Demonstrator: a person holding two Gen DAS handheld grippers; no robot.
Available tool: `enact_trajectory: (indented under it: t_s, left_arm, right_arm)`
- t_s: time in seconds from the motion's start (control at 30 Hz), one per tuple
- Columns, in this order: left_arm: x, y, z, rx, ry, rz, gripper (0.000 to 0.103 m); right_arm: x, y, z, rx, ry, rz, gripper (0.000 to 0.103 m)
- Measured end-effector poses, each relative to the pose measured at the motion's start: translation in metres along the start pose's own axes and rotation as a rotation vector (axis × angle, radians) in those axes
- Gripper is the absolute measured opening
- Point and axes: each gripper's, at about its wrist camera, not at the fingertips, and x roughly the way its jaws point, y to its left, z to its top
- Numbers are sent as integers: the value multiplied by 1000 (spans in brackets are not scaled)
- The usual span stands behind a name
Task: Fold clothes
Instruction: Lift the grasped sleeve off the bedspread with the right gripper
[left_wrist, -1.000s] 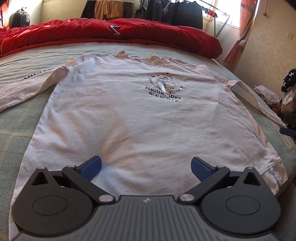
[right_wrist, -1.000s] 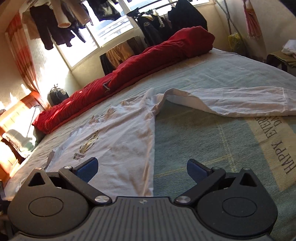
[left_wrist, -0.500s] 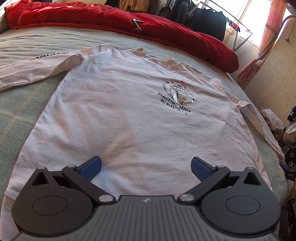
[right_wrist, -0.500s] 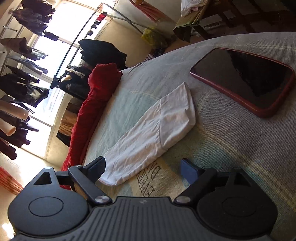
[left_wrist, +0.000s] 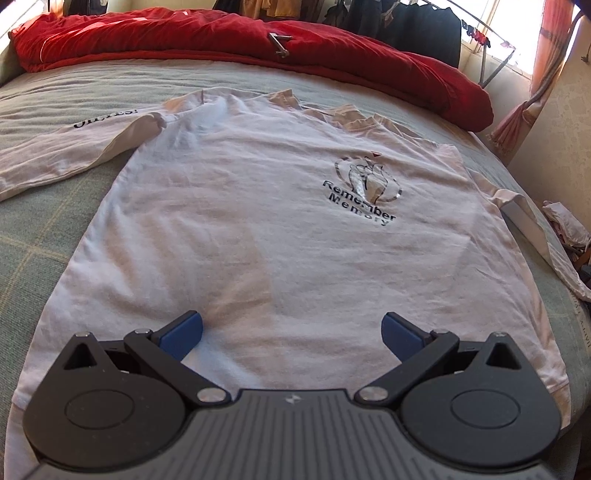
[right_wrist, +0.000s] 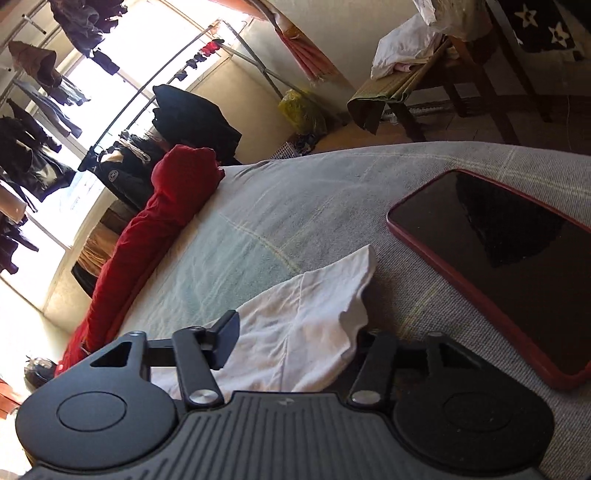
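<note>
We see the white long-sleeved shirt (left_wrist: 258, 229) spread front-up on the bed (left_wrist: 44, 229), its hem just ahead of the left jaws and its collar at the far end, toward the red quilt (left_wrist: 221, 40); one sleeve runs out to the left of those jaws, the other trails off to their right; laid flat like this, we judge, so that the sleeves can be brought across the body first.

The left gripper (left_wrist: 291, 332) hangs over the lower middle of the shirt with its jaws wide apart and nothing between them; the blue pads sit above the cloth and, as far as we can tell, pinch none of it; it seems to be waiting while the other hand works.

The right gripper (right_wrist: 295, 343) is down at the cuff (right_wrist: 306, 317) of the right sleeve; its jaws are closing with the cuff lying between them; the left finger shows clear of the cloth, the right one is hidden under the fabric's edge, so we take the grip as not yet made.

A phone in a red case (right_wrist: 498, 266) lies on the bed to the right of these jaws, apart from the cuff; we would keep the lift clear of it.
</note>
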Motion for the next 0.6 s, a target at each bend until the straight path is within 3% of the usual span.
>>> enact_trajectory:
  t_s: [0.03, 0.07, 0.17, 0.6]
  left_arm:
    - [0, 0, 0, 5, -1, 1, 102]
    - [0, -1, -1, 14, -2, 4, 102]
    - [2, -5, -2, 42, -2, 14, 102]
    - [3, -4, -1, 41, 2, 10, 102]
  right_arm:
    - [-1, 1, -2, -32, -4, -32, 32]
    - [-3, 3, -4, -64, -7, -62, 23]
    - [-5, 8, -4, -114, -10, -76, 10]
    - [-20, 33, 43, -296, -77, -158, 7]
